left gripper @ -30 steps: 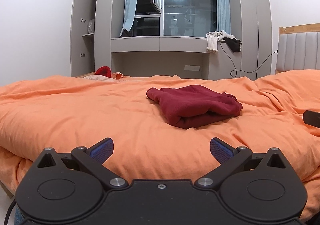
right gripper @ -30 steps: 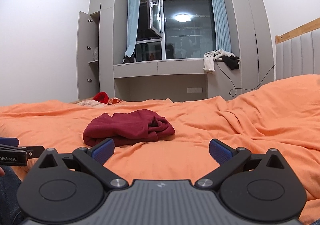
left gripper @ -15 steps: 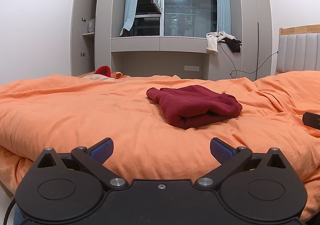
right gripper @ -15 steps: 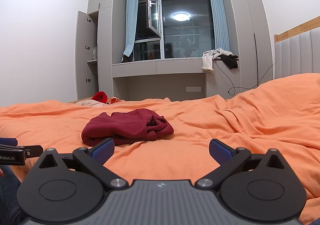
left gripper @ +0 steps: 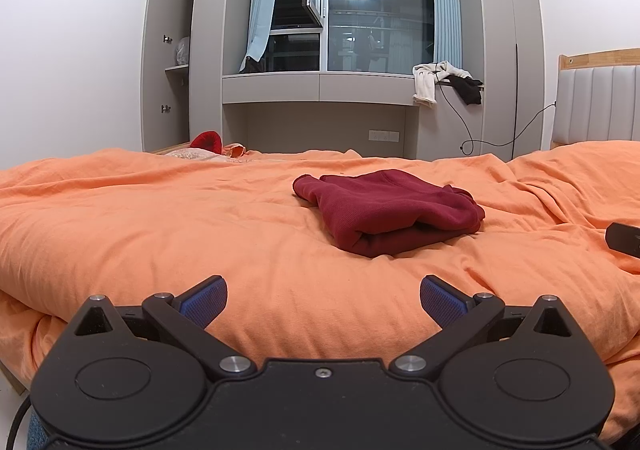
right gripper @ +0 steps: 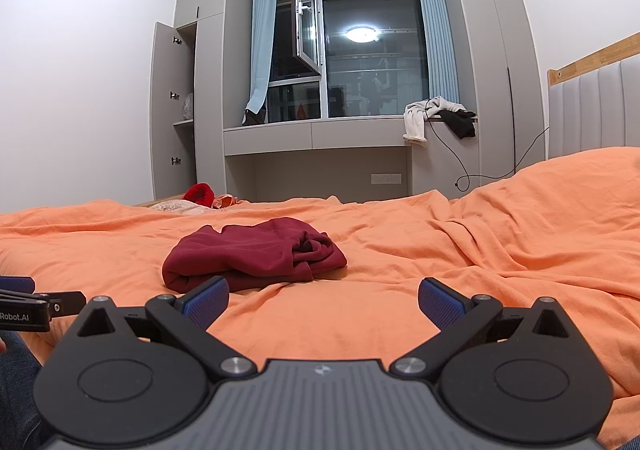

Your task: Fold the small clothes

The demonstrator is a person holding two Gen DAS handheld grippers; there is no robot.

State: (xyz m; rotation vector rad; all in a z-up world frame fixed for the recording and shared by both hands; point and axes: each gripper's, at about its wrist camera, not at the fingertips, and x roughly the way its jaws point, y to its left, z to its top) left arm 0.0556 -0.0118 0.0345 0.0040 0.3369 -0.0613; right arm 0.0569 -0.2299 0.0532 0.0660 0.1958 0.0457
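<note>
A dark red garment [left gripper: 384, 209] lies folded in a bundle on the orange bed cover [left gripper: 160, 217]. It also shows in the right wrist view [right gripper: 256, 254]. My left gripper [left gripper: 323, 300] is open and empty, low at the near edge of the bed, short of the garment. My right gripper [right gripper: 323, 300] is open and empty, to the right of the garment and nearer than it. The tip of the left gripper [right gripper: 36, 304] shows at the left edge of the right wrist view. The tip of the right gripper [left gripper: 624, 240] shows at the right edge of the left wrist view.
A padded headboard [left gripper: 596, 105] stands at the right. A window ledge [left gripper: 320, 83] at the back carries white and black clothes [left gripper: 444, 79]. A red item [left gripper: 207, 141] lies past the far edge of the bed. A cabinet door [left gripper: 164, 49] stands open at the left.
Both grippers stay open and nearly still. The right wrist view has tilted up slightly, so the garment sits a little lower in it.
</note>
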